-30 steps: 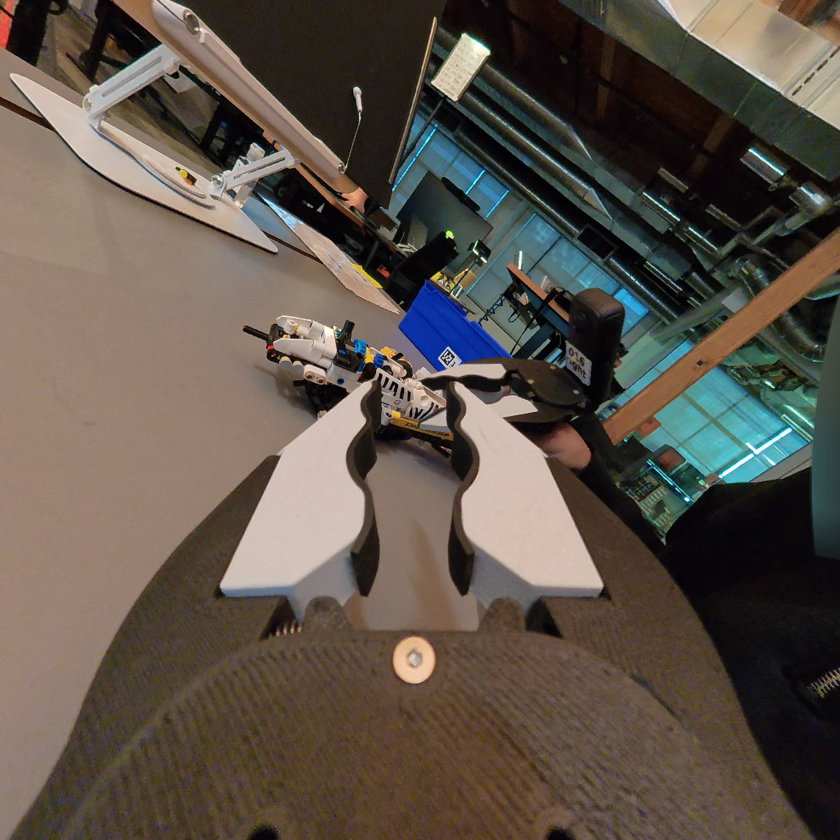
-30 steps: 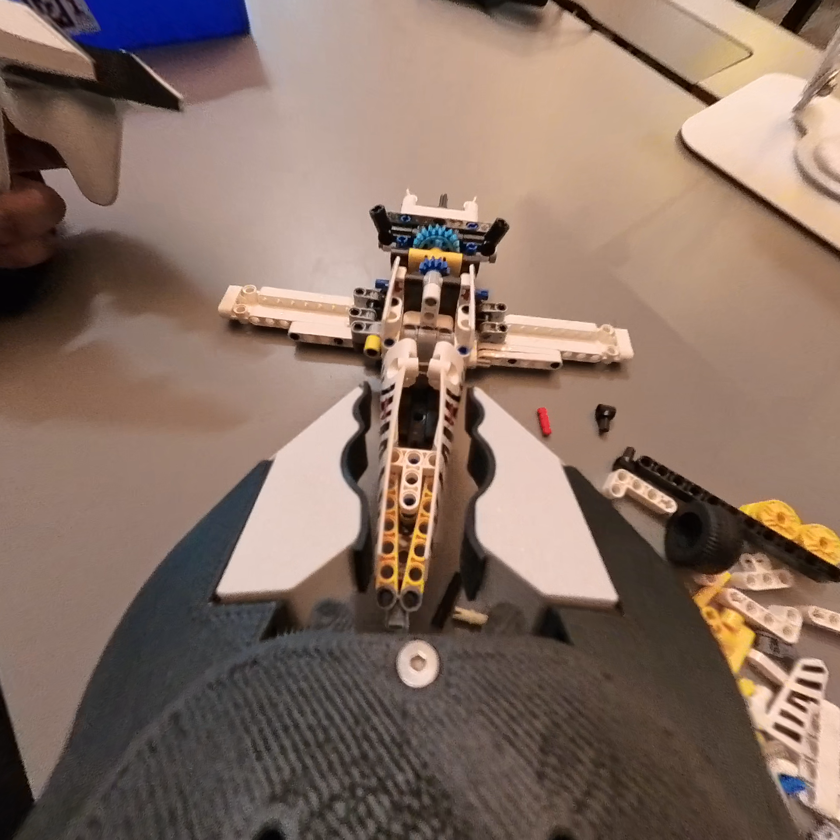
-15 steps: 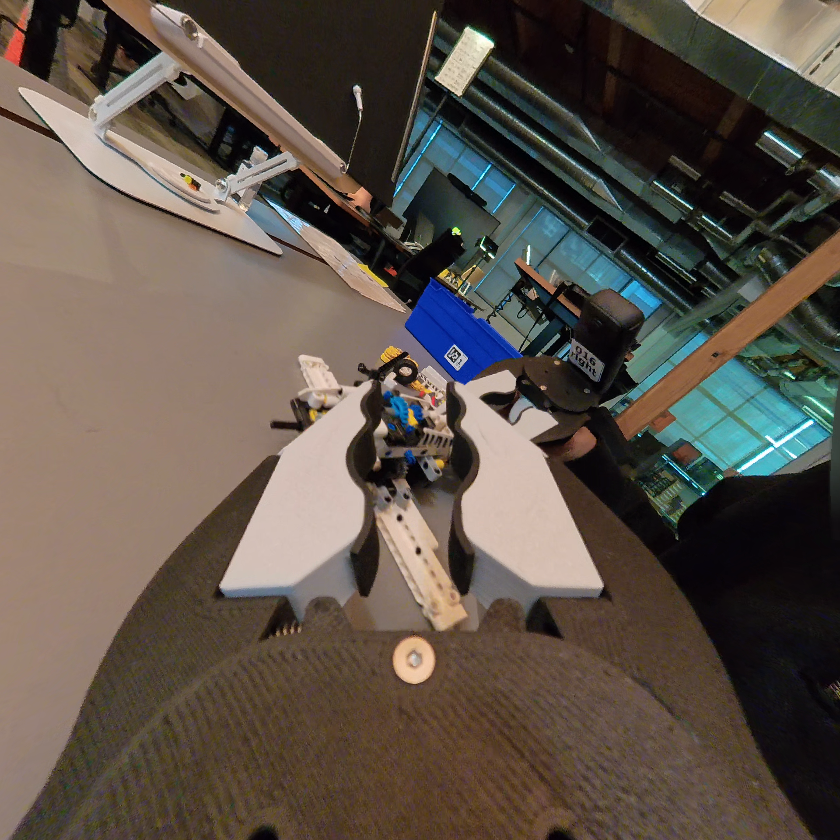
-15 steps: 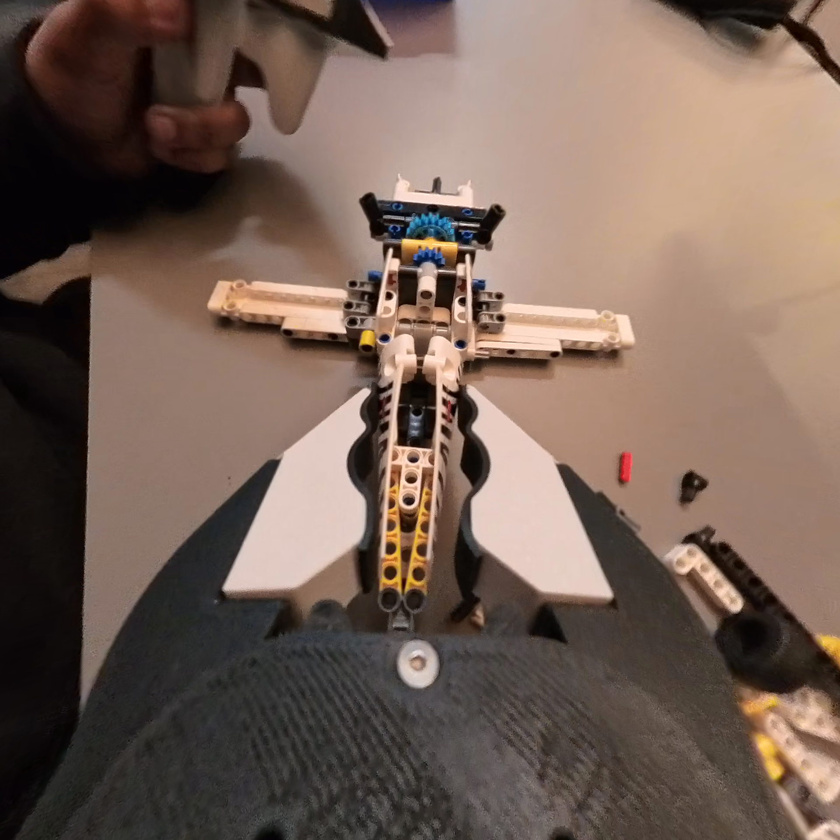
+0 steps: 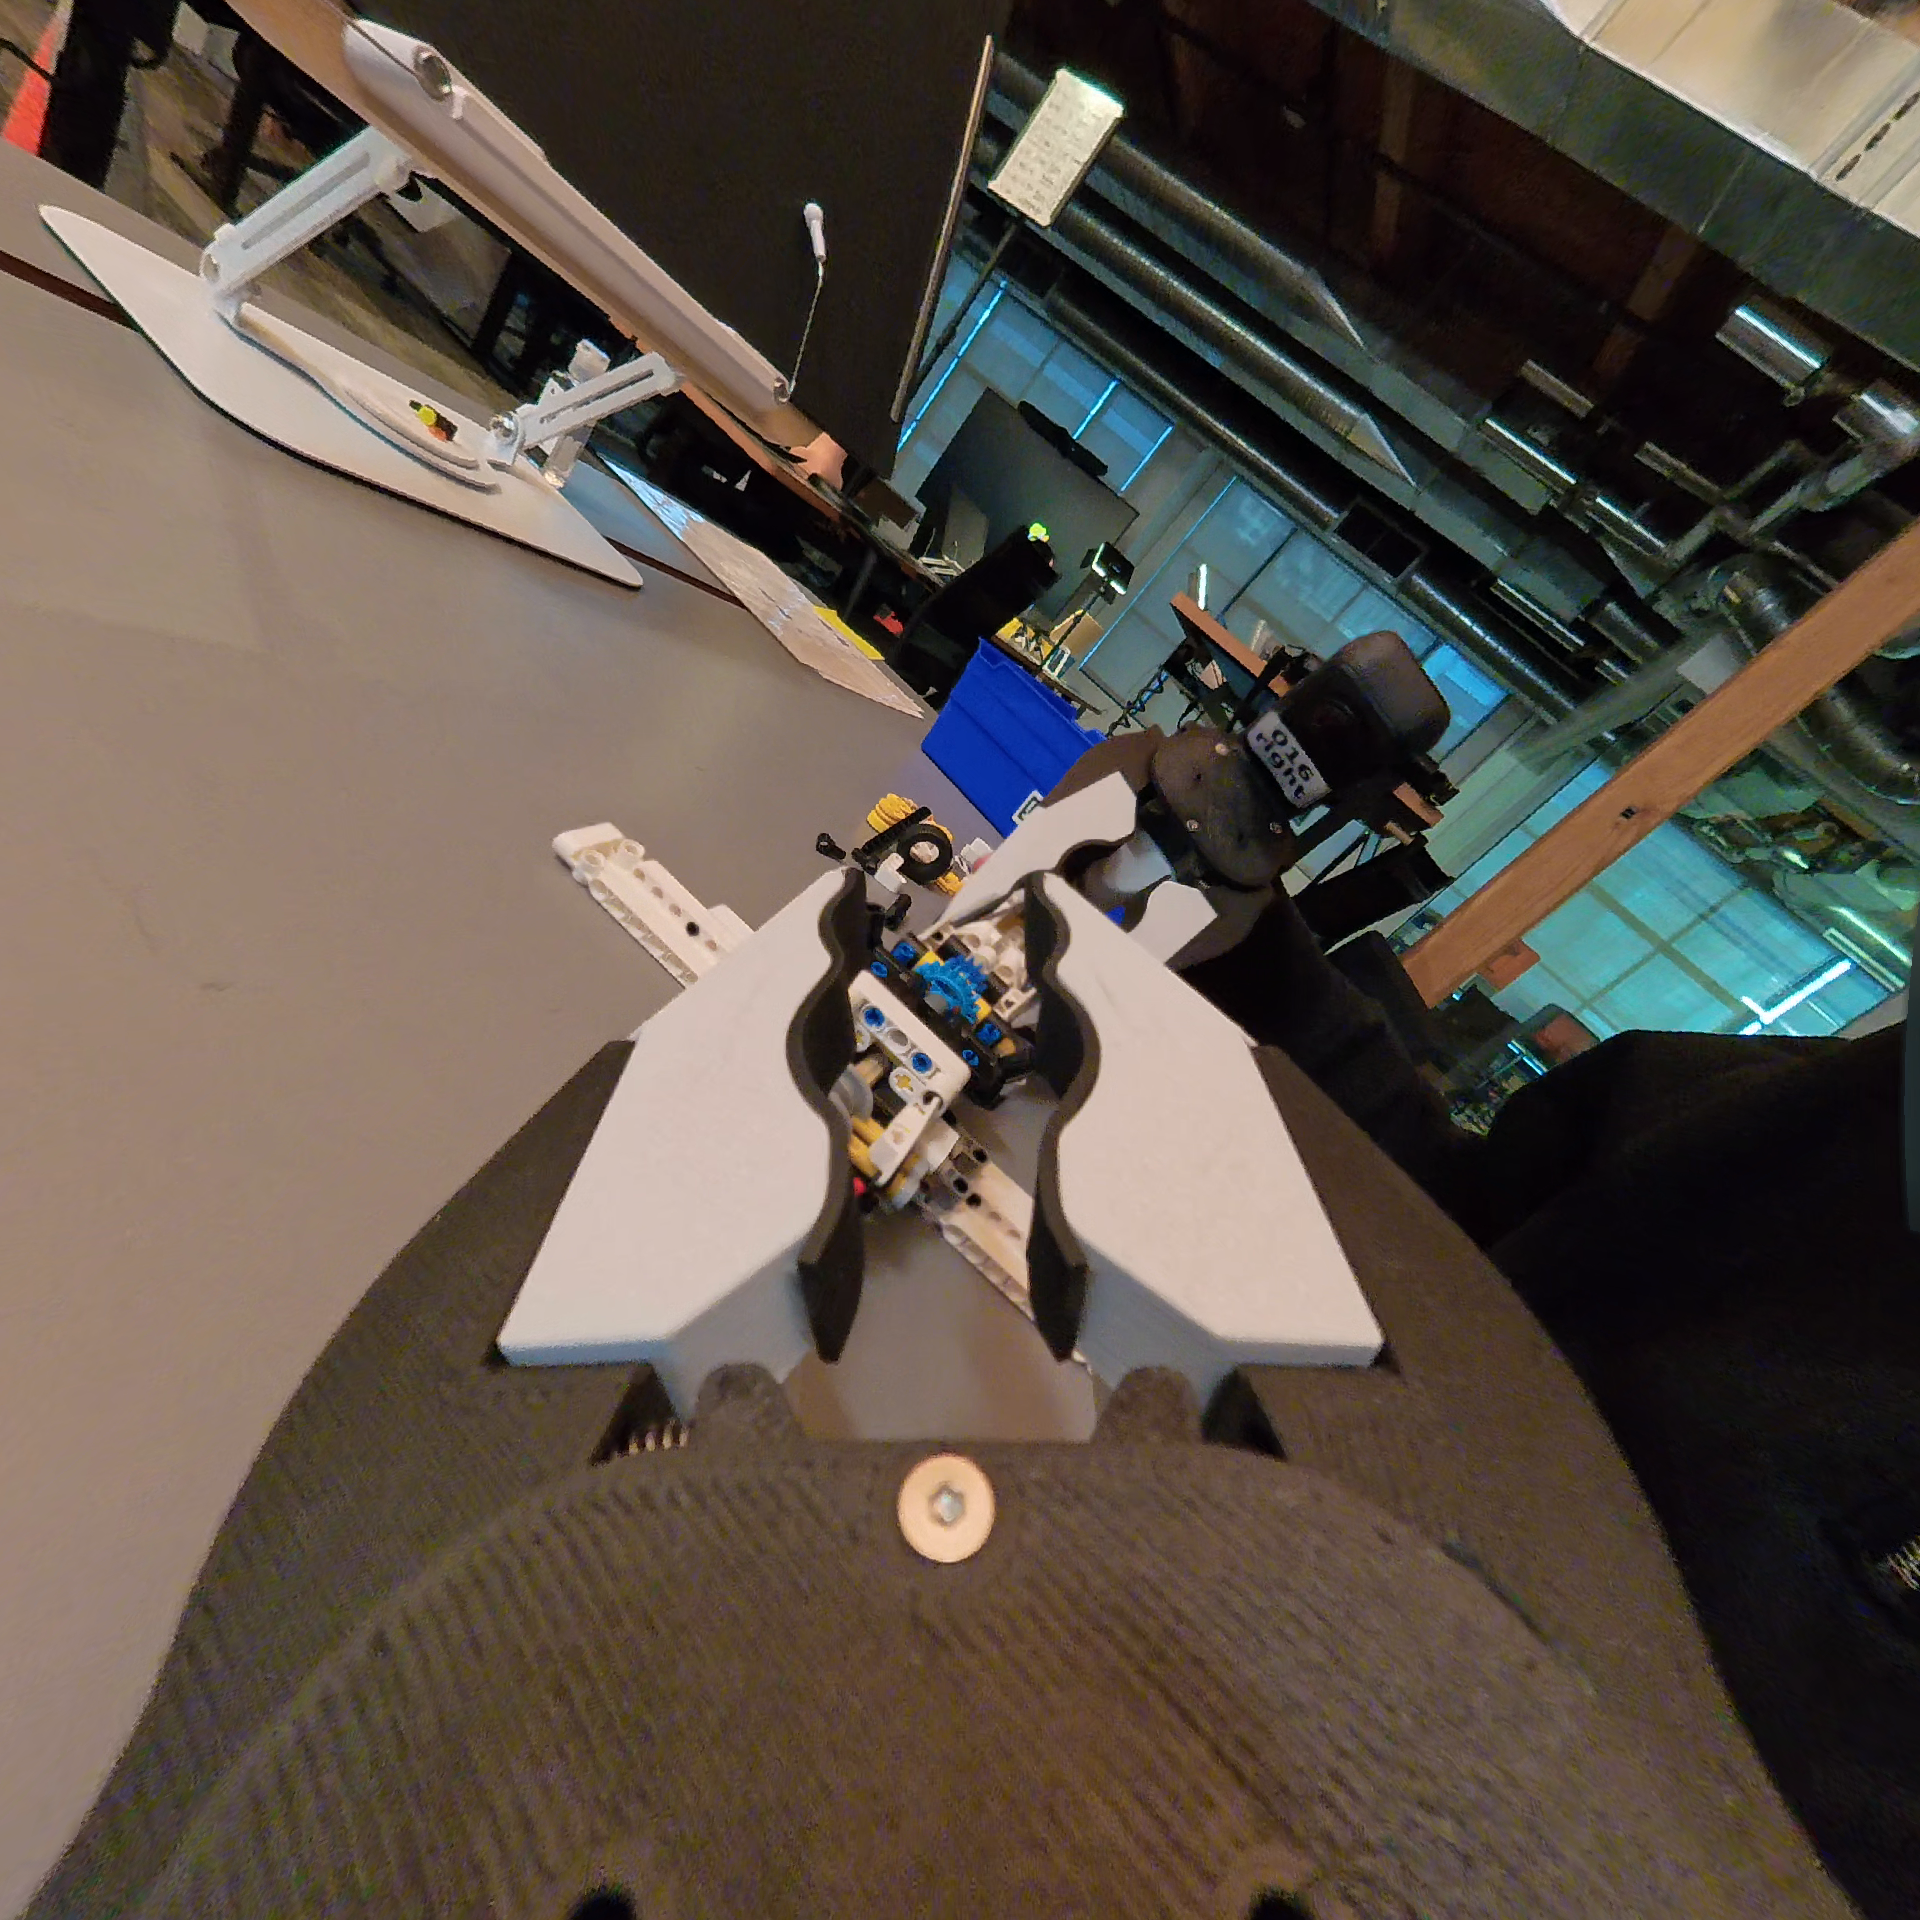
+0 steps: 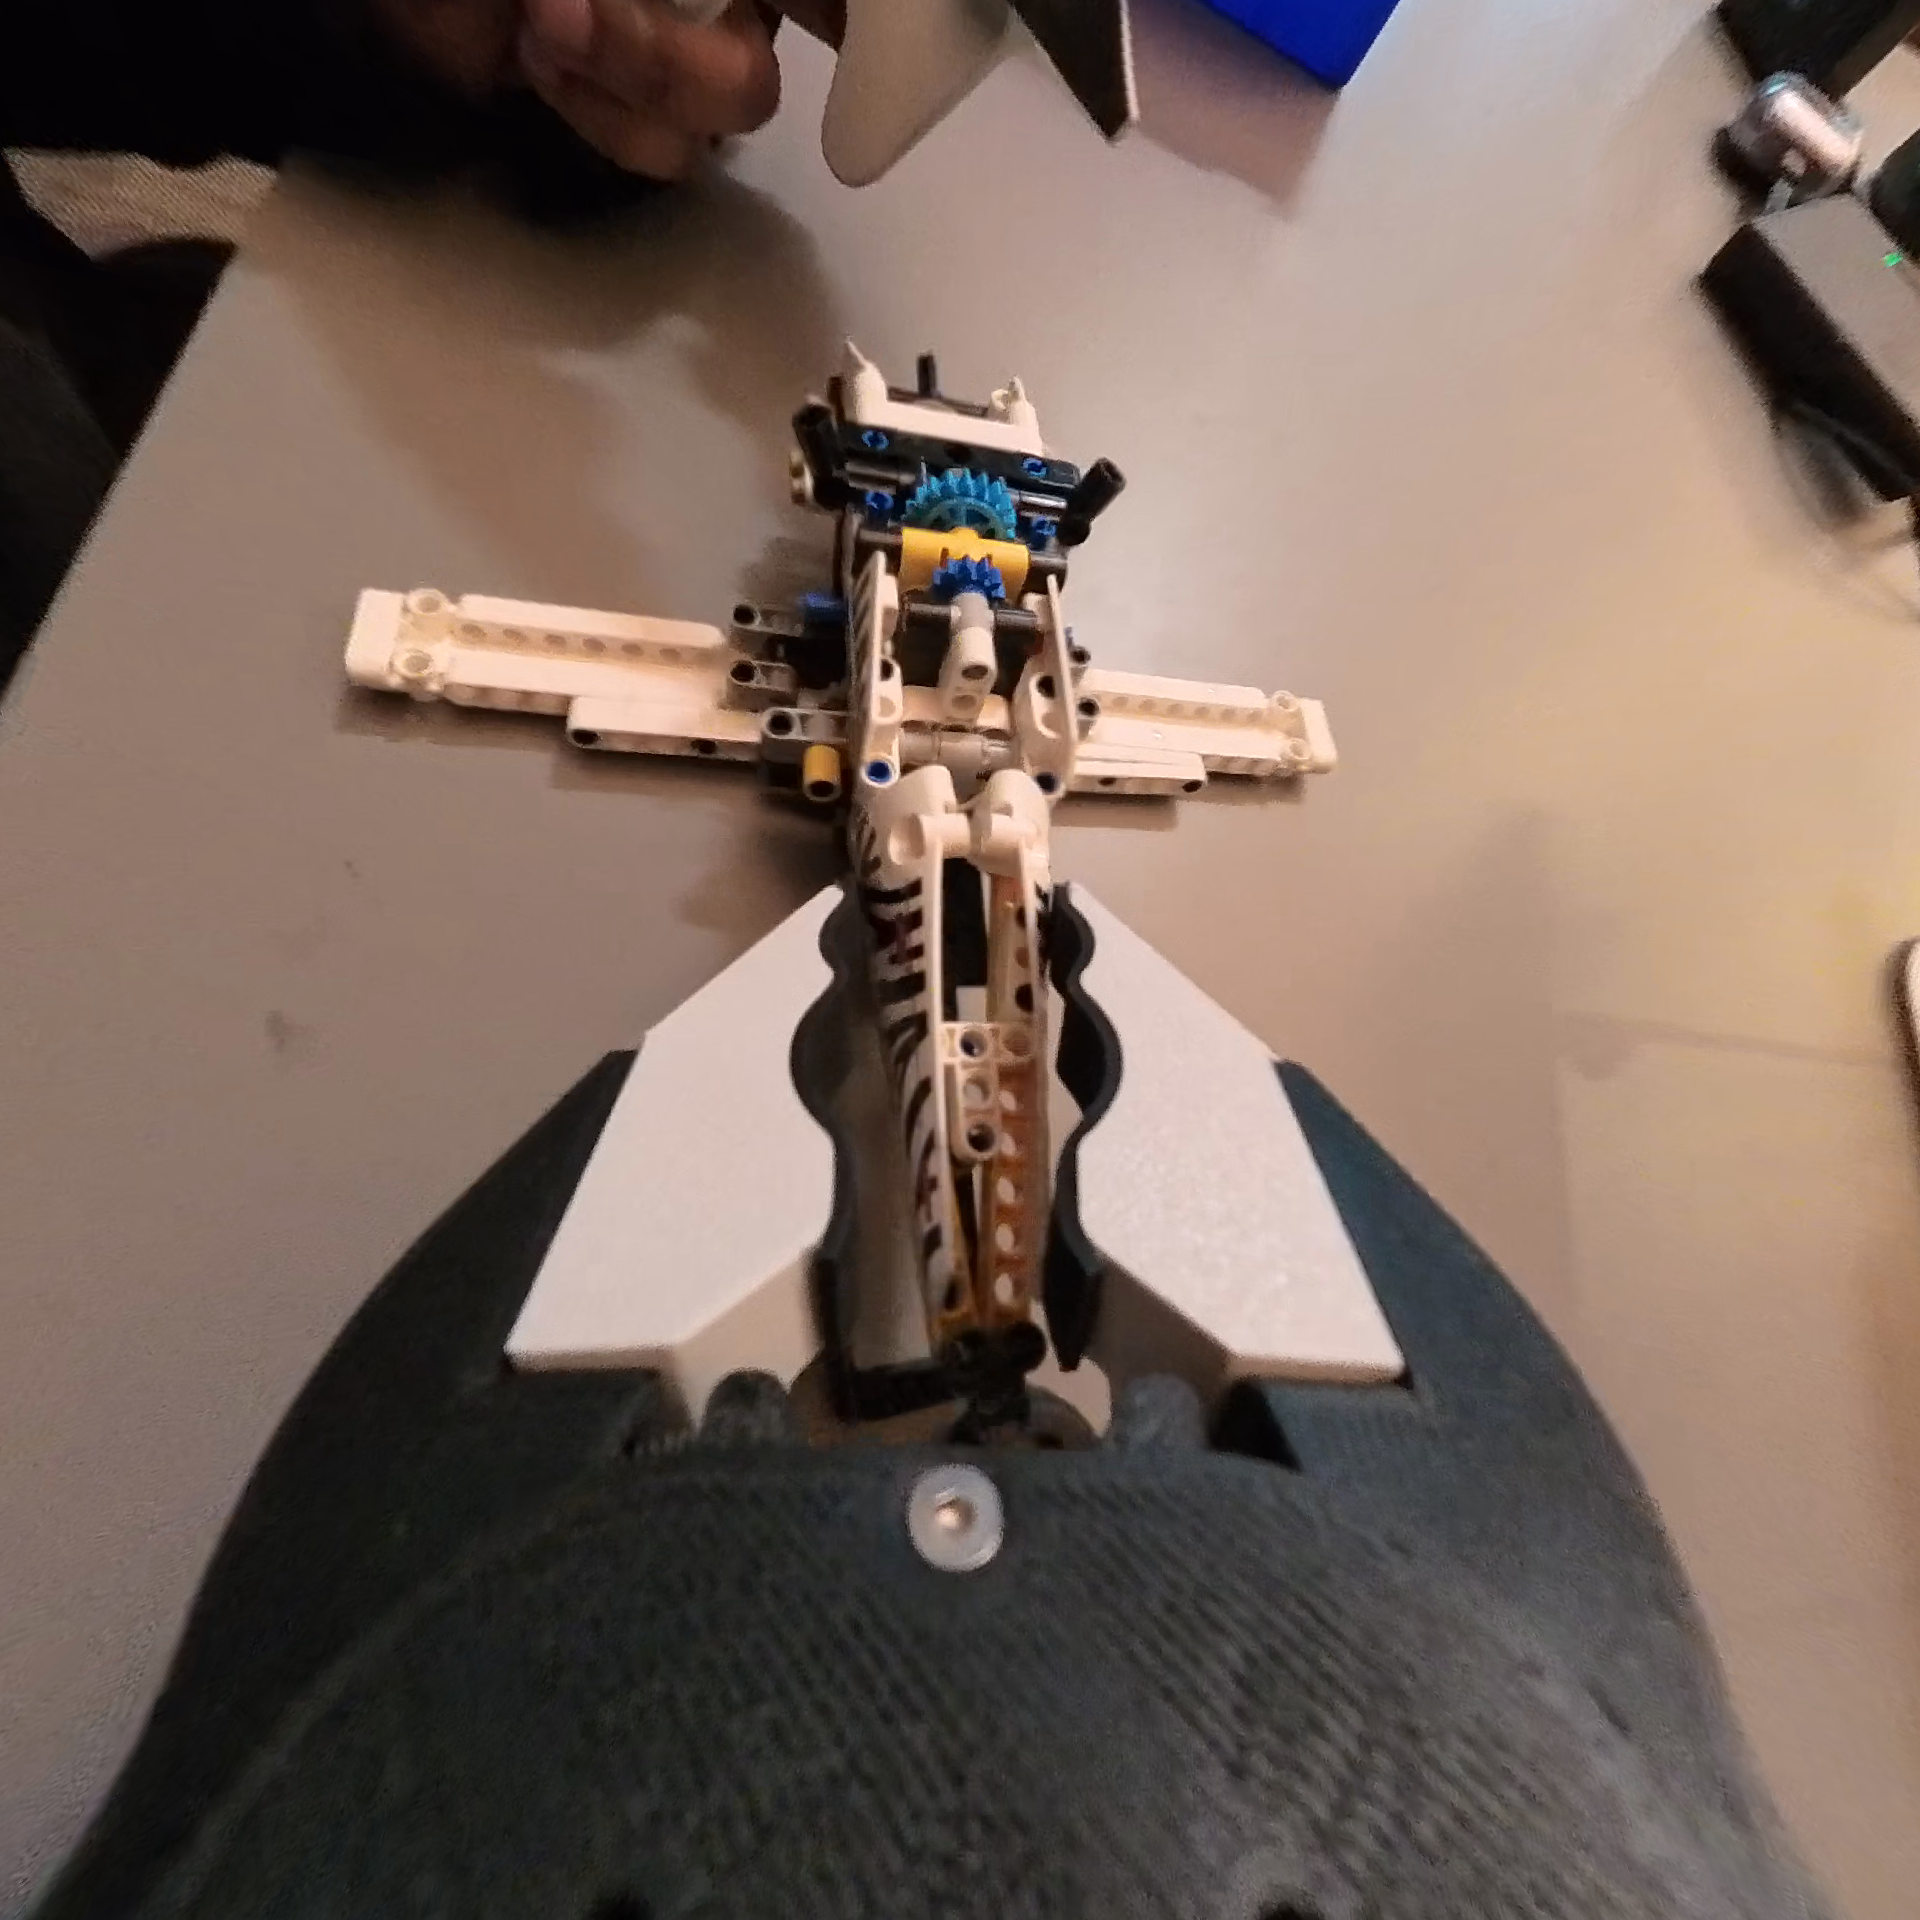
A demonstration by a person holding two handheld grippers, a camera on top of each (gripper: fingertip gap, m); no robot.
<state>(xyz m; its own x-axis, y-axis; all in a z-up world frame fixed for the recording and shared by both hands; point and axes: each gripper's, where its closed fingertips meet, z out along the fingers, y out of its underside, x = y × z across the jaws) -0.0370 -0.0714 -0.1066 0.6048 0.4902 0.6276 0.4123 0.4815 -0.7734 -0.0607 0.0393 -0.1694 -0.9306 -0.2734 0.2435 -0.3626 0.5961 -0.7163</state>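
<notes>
- I am holding my right jaws point(image 6: 951, 914) low and nearly level over the grey surface point(image 6: 312, 935), pointing straight along the plane-shaped brick model point(image 6: 940, 665).
- These jaws are clenching the model's striped white-and-yellow nose end; both black pads point(image 6: 1081, 1023) are pressing on its sides.
- The model is lying on the surface ahead of me, its white wings spread to either side and its blue gear at the far end.
- I am reaching my left jaws point(image 5: 940, 904) in from that far end, tilted sideways, facing my right jaws.
- They are straddling the model's gear end; the left pad point(image 5: 821, 1029) is touching the white block, while I cannot tell whether the other pad is pressing.
- Loose yellow and black parts point(image 5: 914, 842) are lying near a blue bin point(image 5: 997, 727).
</notes>
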